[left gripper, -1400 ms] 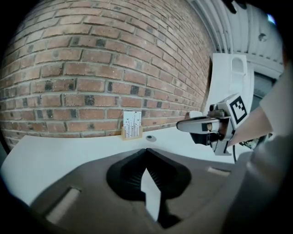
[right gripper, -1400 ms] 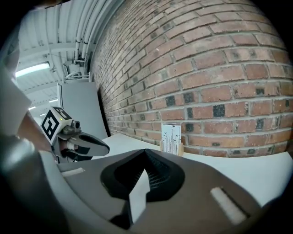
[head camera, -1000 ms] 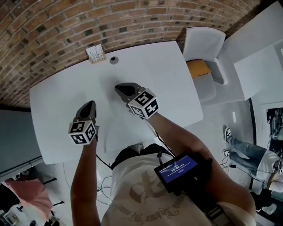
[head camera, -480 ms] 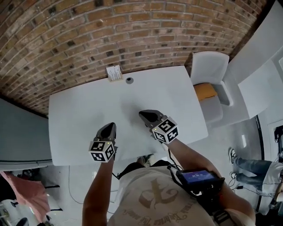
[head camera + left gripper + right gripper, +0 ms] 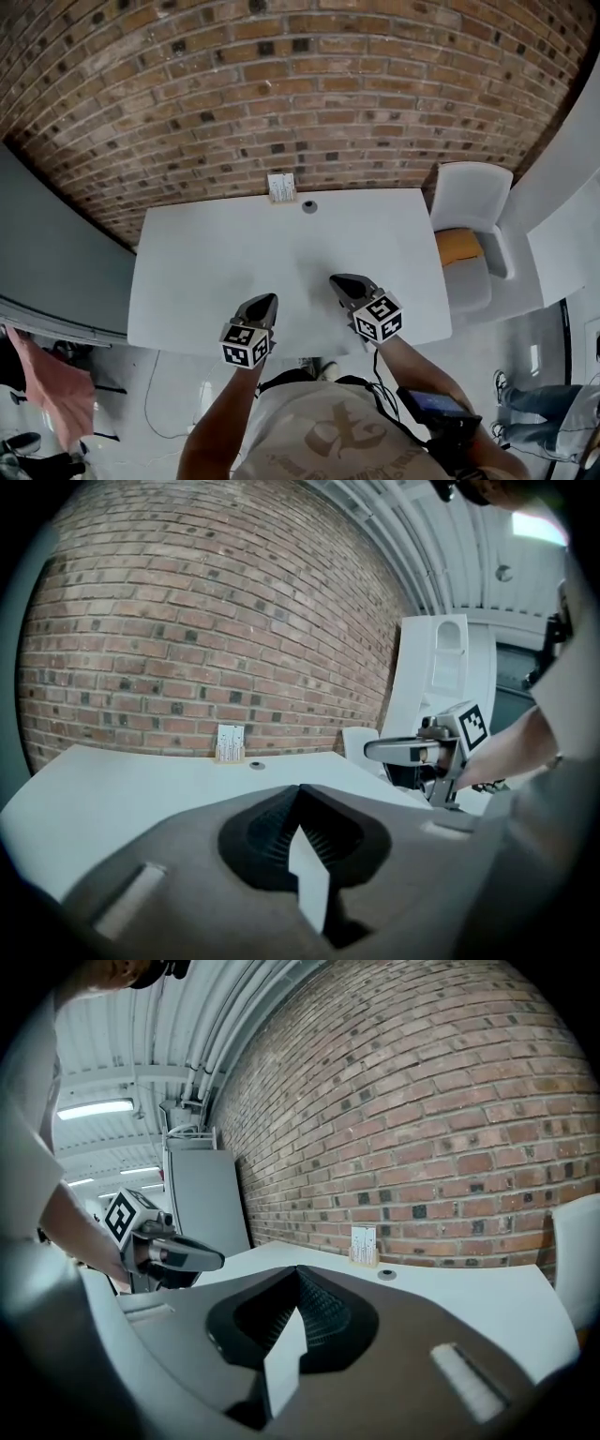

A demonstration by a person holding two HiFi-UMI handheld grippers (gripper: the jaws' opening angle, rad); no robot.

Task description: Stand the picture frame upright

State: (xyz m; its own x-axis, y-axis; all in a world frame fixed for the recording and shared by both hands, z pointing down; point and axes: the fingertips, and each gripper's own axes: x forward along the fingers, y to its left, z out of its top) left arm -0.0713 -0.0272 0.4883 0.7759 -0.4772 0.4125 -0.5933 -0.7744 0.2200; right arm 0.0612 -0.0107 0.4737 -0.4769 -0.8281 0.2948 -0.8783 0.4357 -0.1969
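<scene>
The small picture frame [image 5: 281, 187] stands upright at the far edge of the white table [image 5: 197, 272], close to the brick wall. It shows as a pale card on a wooden base in the left gripper view [image 5: 230, 743] and the right gripper view [image 5: 363, 1244]. My left gripper [image 5: 271, 298] hovers over the table's near edge, shut and empty. My right gripper [image 5: 335, 279] is beside it, a little further in, also shut and empty. Both point toward the frame from well short of it. Each shows in the other's view: the right gripper [image 5: 373, 751], the left gripper [image 5: 217, 1261].
A round cable hole [image 5: 308, 206] sits in the tabletop just right of the frame. A white chair [image 5: 472, 199] with an orange cushion [image 5: 459, 247] stands at the table's right end. The brick wall [image 5: 281, 84] runs behind. A grey panel stands at the left.
The head view has pulled back and up, so the table looks smaller and more wall shows. Both grippers stay shut and empty over the table's near side.
</scene>
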